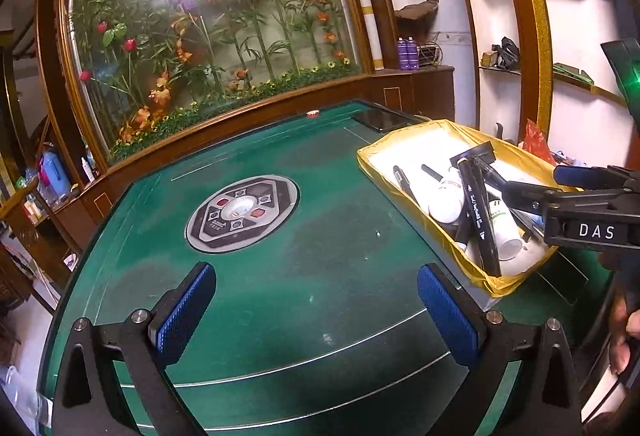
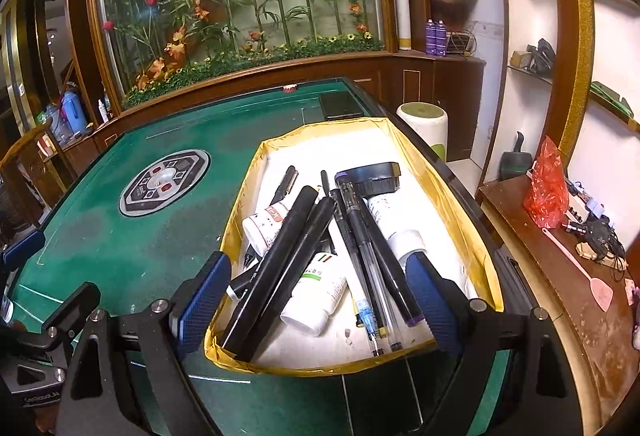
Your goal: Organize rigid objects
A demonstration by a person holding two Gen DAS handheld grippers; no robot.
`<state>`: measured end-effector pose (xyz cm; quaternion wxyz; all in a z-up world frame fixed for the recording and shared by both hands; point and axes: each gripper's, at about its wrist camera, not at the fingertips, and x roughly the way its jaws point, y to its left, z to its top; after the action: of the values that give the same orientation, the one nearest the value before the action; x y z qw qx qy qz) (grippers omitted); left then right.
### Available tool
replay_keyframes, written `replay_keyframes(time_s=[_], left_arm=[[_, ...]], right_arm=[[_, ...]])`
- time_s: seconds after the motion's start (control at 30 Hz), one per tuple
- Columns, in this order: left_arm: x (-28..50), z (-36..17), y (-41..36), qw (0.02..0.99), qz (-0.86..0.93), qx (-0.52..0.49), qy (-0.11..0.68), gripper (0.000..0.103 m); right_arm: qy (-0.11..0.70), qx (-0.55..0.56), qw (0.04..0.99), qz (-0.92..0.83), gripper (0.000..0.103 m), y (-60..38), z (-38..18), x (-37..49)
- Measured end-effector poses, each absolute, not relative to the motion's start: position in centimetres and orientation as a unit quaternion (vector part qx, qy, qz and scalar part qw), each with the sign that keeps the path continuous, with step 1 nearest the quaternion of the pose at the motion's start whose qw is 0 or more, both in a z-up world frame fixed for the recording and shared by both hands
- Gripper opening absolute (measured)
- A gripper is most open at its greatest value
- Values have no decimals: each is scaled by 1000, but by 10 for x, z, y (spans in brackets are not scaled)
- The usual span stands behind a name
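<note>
Green felt covers the mahjong table [image 1: 280, 276] where I work, a gripper in each hand, sorting rigid odds and ends into a yellow-lined tray [image 2: 476, 236].

My right gripper [image 2: 316, 300] hangs over the tray's near end, jaws spread wide and gripping nothing; its blue pads [image 2: 204, 296] straddle the heap without touching any piece that I can make out. My left gripper [image 1: 316, 312] stands just as wide over bare felt, also empty, with the tray [image 1: 372, 152] off at its two o'clock.

Everything I can see of the task's things lies inside the tray: two black marker pens [image 2: 280, 272] side by side, a clear gel pen [image 2: 360, 248], a syringe [image 2: 366, 310] with a blue hub, white bottles [image 2: 316, 300], and a black box [image 2: 376, 176] at the far end. No loose piece shows on the felt itself.

Seen from my right wrist, the pens' long axes run from about seven o'clock up toward one, roughly along my line of reach instead of across it. My jaws therefore already span their narrow width, and I judge the right hand far the nearer for any pick or nudge in this pile. A straight descent would likely catch several pieces together, since they overlap.
</note>
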<state>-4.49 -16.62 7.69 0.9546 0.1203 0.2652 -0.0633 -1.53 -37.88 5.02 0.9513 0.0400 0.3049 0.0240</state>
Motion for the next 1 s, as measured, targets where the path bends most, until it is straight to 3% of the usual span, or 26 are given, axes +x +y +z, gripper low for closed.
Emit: replay_keyframes(time_s=[1.0], left_arm=[[-37, 65, -169, 950, -70, 112, 284, 102]], right_arm=[[306, 36, 951, 29, 88, -363, 45, -18]])
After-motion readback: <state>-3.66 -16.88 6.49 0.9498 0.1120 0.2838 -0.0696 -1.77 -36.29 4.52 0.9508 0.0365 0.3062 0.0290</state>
